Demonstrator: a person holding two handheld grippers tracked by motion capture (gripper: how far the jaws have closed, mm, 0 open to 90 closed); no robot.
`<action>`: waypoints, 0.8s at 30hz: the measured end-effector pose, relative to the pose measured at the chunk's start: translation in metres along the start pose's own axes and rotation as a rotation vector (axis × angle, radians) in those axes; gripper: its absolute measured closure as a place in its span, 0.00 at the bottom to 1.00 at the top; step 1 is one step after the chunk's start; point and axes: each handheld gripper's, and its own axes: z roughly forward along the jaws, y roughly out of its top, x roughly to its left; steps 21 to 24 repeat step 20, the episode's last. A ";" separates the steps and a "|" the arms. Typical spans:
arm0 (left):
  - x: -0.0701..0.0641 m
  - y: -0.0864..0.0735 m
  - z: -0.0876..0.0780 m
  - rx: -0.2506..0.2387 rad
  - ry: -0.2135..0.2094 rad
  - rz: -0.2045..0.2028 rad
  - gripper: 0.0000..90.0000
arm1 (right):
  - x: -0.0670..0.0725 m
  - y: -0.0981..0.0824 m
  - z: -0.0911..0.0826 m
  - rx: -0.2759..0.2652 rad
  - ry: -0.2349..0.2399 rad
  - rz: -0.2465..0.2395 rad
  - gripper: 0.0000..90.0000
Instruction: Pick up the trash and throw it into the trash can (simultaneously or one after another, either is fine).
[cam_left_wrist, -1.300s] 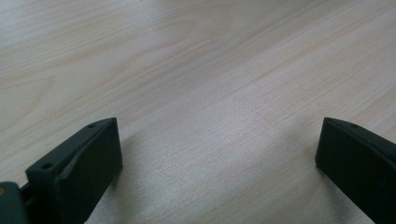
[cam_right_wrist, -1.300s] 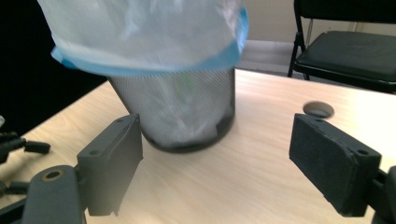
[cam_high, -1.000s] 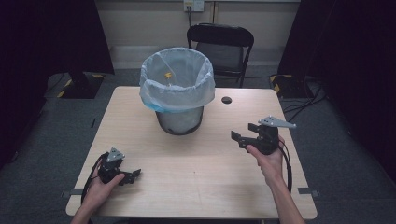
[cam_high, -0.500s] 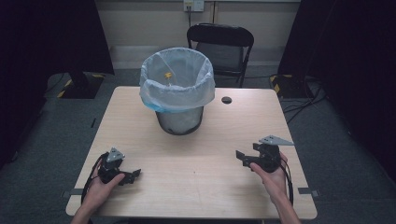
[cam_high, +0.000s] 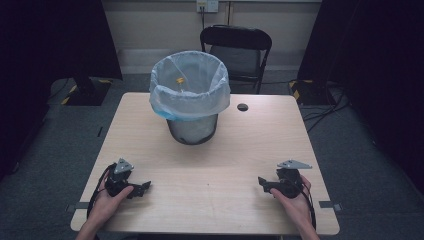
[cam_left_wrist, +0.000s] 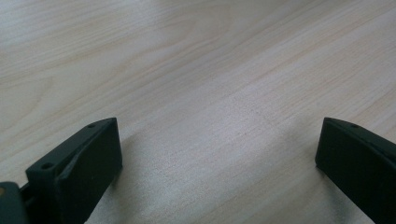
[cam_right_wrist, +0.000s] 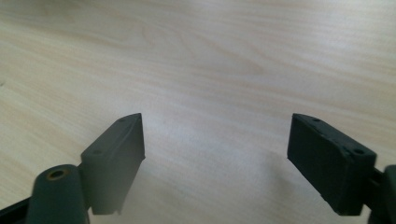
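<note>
Right hand-held gripper (cam_high: 266, 184) has dropped onto the surface (cam_high: 210, 165); left hand-held gripper (cam_high: 138, 188) unmoved. Both wide open, empty. Lined bin (cam_high: 190, 95) stands beyond, midway, equally near both.

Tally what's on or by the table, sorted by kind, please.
Bin: 1
Liner bag: 1
Grippers: 2, left, right
Chair: 1
Total: 5

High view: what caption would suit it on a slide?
Two open hand-held grippers, left and right, rest on a wooden table before a lined bin.
</note>
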 end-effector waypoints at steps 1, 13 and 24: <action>0.000 0.000 0.000 0.000 0.001 0.000 0.00 | 0.001 -0.002 0.001 0.007 0.003 -0.001 0.21; 0.000 0.000 0.000 0.001 0.002 0.001 0.00 | 0.014 -0.016 0.011 0.029 -0.100 -0.063 0.17; 0.000 0.000 0.000 0.001 0.002 0.000 0.00 | 0.014 -0.021 0.011 -0.007 -0.102 -0.066 0.17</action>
